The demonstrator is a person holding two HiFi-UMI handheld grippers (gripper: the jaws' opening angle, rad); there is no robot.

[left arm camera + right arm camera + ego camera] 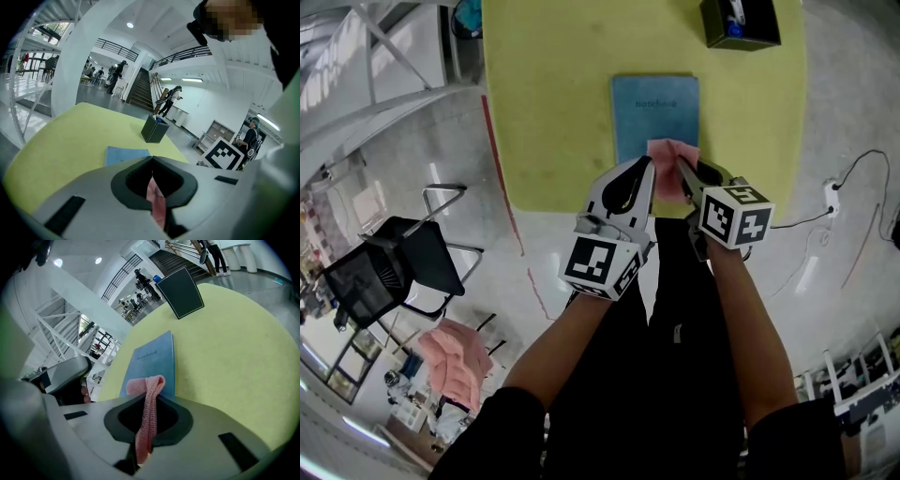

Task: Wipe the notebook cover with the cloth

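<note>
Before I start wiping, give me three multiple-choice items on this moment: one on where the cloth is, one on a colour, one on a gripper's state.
1. Where is the cloth? A) pinched by the left gripper and right gripper at the notebook's near edge; B) lying loose, untouched; C) bunched in one gripper only.
2. The notebook cover's colour? A) red; B) blue; C) black.
3. The right gripper's state? A) open, empty; B) shut on the cloth; C) shut on the notebook.
Answers: 1 A, each gripper view shows pink fabric between its jaws; 2 B, the cover shows blue in every view; 3 B, the cloth runs through its closed jaws.
</note>
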